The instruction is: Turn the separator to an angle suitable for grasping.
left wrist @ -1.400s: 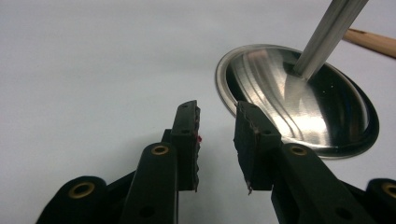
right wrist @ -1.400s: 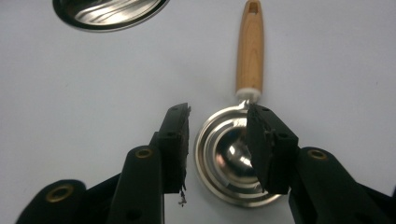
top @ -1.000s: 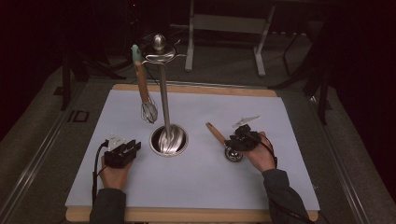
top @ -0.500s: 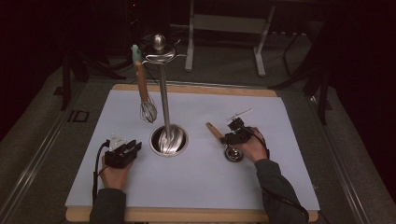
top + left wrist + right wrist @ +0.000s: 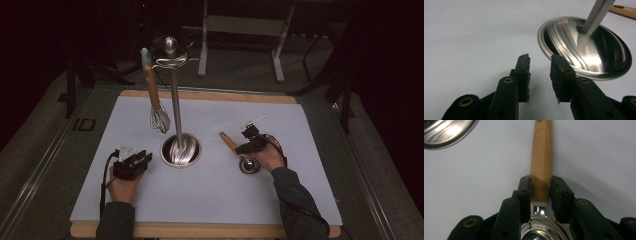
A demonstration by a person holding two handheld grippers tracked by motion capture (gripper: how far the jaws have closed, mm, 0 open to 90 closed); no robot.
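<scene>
Now right claw (image 5: 540,188) pinching wooden handle (image 5: 541,157) of strainer (image 5: 245,159) flat on worktop (image 5: 300,130), handle's long axis running straight ahead btw jaws, pointing twd stand base (image 5: 181,150). Left claw (image 5: 539,67) spread, empty, just beside base; right hand nearer.

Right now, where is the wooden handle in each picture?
High view: the wooden handle lies right of centre, at the right gripper.
Left gripper view: top right corner.
Right gripper view: centre, clamped between the black jaws.
Shared landmark: the shiny round stand base.
</scene>
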